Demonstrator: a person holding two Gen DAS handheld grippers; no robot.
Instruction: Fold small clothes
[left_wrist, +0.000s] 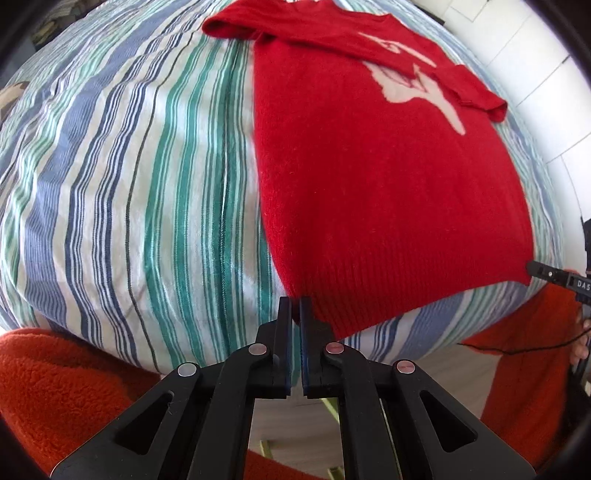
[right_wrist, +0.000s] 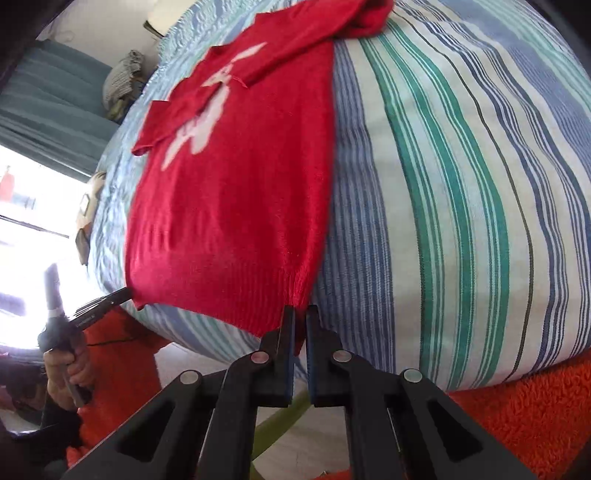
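Note:
A small red knit sweater (left_wrist: 388, 184) with a pale figure on it lies flat on the striped bedcover (left_wrist: 129, 184), both sleeves folded in across its chest. My left gripper (left_wrist: 294, 306) is shut on the near left hem corner. My right gripper (right_wrist: 300, 314) is shut on the near right hem corner of the sweater (right_wrist: 236, 192). The right gripper's tip also shows at the hem corner in the left wrist view (left_wrist: 535, 267), and the left gripper shows in the right wrist view (right_wrist: 123, 295).
The striped bedcover (right_wrist: 461, 184) spreads wide beside the sweater. An orange fleece (left_wrist: 66, 387) covers the person's body at the bed's near edge. A bundle of clothes (right_wrist: 122, 77) and small objects lie at the bed's far side, by teal curtains.

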